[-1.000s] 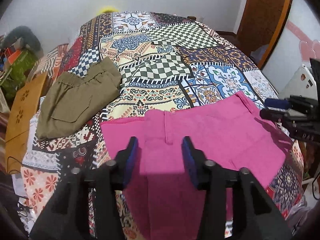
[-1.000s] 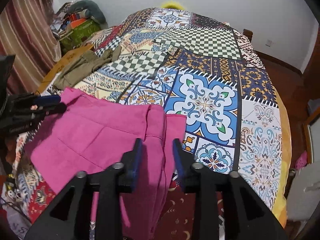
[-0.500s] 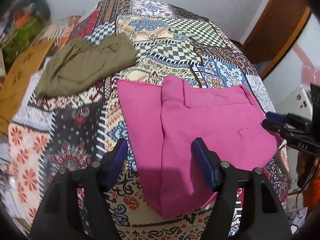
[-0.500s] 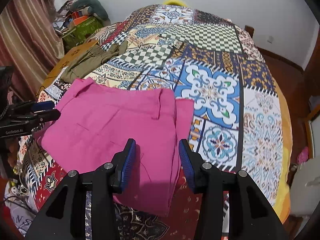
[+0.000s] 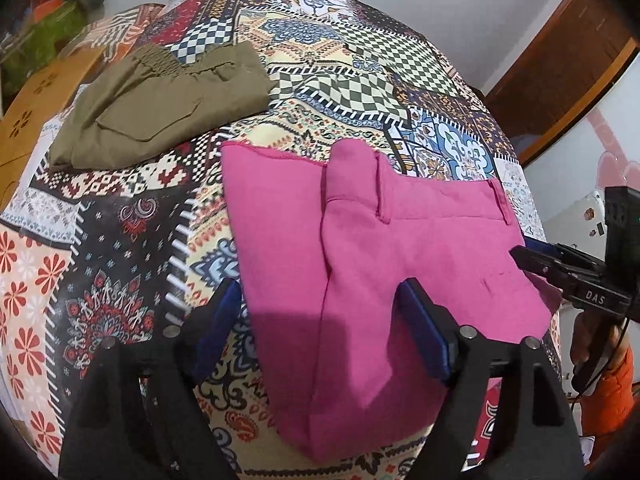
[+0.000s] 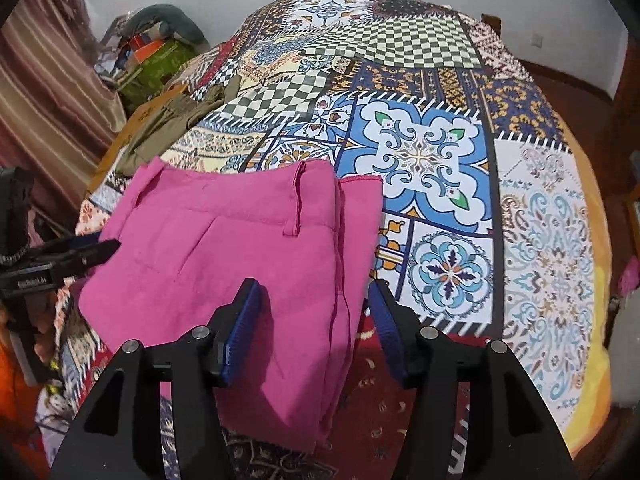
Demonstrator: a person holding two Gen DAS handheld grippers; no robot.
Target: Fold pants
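Pink pants, folded into a short stack, lie at the near edge of the patchwork bedspread. My left gripper hovers over their near left part. Its jaws are opening, with pink cloth under the gap and neither pad pressing on it. In the right wrist view the same pink pants show their waistband and belt loop on the far side. My right gripper stands over their near right edge, jaws also opening, pads clear of the cloth. Each gripper shows at the side of the other's view: right gripper, left gripper.
Folded olive pants lie on the bedspread at the far left. A cardboard box and piled clutter flank the bed's left side, with a striped curtain behind. A wooden door stands right. An orange sleeve shows low right.
Both grippers' jaws have spread wider, the left far more than the right. Both cameras have dipped toward the bed, and the pink pants now lie flat on it.
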